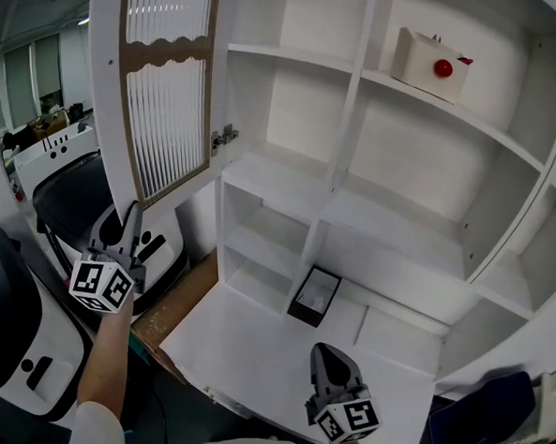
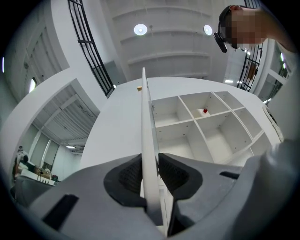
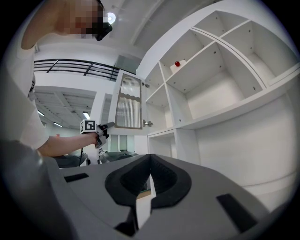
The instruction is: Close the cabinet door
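The left gripper is seen clamped on the free edge of the cabinet door: in the left gripper view the thin white panel runs straight up between the two dark pads, which are pressed against its two faces. In the head view this gripper is held up at the door's lower outer corner, tilted upward, at the left side of the cabinet.

The door is swung well open, standing out from the cabinet's left side, and is carried there by a metal hinge. A ribbed glass pane in a wooden frame with a wavy top band is set into it.

The right gripper is held low and level before the cabinet, over the white ledge at its foot. Its jaws are drawn together at the tips, and nothing is gripped between them.

Inside the open cabinet, a white box with a red knob is set on an upper shelf near the right side. A small black-framed box is placed at the front edge of a bottom compartment.

Left of the ledge a wooden board is seen, and beyond it white machines
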Demonstrator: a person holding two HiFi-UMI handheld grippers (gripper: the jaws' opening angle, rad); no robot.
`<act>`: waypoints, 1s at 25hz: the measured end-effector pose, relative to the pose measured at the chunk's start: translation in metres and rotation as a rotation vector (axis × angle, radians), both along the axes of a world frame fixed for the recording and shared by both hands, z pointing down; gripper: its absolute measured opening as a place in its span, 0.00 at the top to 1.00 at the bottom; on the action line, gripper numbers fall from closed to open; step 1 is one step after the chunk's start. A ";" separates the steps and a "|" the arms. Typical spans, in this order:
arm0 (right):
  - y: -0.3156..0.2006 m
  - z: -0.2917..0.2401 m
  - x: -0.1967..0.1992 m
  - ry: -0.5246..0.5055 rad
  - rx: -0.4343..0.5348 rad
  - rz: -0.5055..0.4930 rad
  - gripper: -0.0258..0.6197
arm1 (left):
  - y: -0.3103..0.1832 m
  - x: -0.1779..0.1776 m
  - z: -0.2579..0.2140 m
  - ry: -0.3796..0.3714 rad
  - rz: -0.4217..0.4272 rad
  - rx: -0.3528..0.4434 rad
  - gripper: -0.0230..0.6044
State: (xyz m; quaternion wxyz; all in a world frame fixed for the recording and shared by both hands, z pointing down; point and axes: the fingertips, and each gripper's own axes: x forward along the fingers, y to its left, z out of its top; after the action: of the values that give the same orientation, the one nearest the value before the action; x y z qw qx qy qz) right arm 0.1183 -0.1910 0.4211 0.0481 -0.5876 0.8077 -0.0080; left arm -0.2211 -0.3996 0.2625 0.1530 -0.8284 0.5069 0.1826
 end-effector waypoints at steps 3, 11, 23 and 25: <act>0.000 0.001 -0.003 -0.003 0.000 -0.007 0.96 | 0.007 0.007 0.000 -0.028 -0.005 0.015 0.82; -0.001 0.003 0.001 0.004 -0.009 -0.011 0.96 | 0.026 0.048 -0.002 -0.099 -0.016 0.081 0.82; 0.001 0.001 0.016 0.030 -0.008 -0.010 0.96 | 0.043 0.089 -0.002 -0.053 0.063 0.091 0.82; 0.001 0.002 0.017 0.030 -0.011 -0.017 0.96 | 0.045 0.096 -0.002 -0.064 0.065 0.092 0.81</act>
State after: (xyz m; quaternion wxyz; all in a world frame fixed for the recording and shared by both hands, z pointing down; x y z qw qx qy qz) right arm 0.1352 -0.1903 0.4232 0.0324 -0.5809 0.8133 -0.0042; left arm -0.1248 -0.3548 0.2609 0.2010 -0.8420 0.4655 0.1842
